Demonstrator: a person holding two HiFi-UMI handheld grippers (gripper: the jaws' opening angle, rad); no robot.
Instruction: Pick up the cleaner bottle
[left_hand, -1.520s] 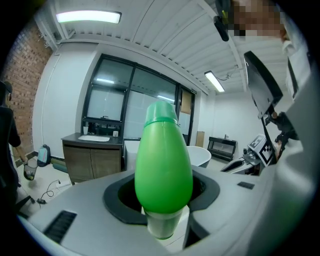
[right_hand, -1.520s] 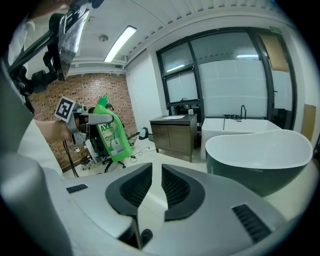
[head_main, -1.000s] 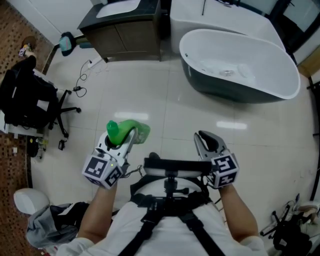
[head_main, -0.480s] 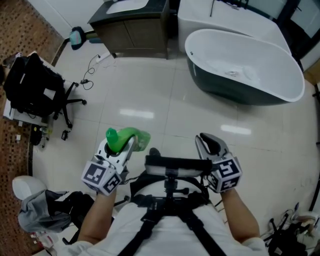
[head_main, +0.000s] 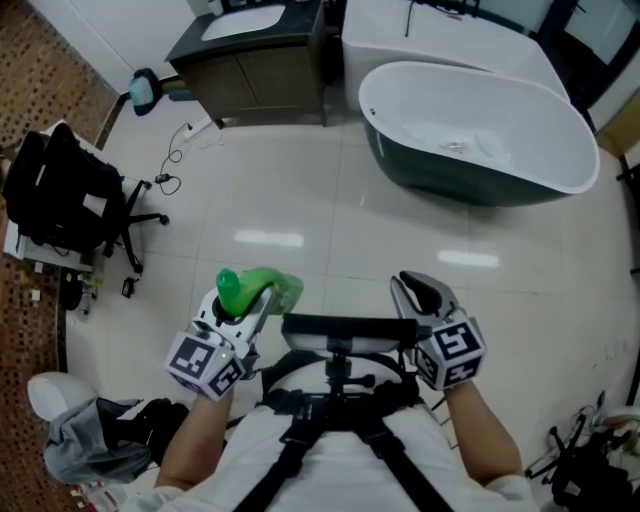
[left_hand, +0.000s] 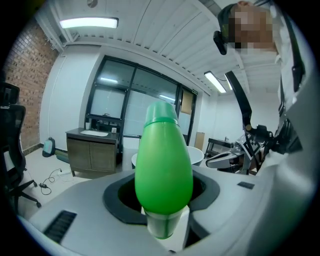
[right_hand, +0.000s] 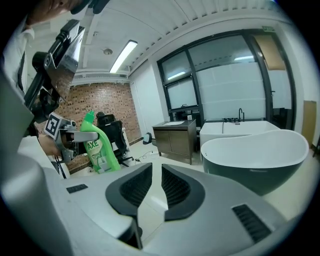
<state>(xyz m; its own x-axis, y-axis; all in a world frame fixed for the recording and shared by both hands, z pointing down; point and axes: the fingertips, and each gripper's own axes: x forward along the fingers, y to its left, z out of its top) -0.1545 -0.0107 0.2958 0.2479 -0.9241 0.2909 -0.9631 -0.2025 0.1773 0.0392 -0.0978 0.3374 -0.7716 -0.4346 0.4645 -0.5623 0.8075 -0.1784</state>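
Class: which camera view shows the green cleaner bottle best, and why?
The right gripper view: the cleaner bottle appears nearly whole, side-on, label visible. The left gripper view shows only its body close up between the jaws; the head view shows it partly, from above.

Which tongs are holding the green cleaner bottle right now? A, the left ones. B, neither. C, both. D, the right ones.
A: the green cleaner bottle sits clamped in the left tongs, while the right tongs are empty, with a narrow gap between them.
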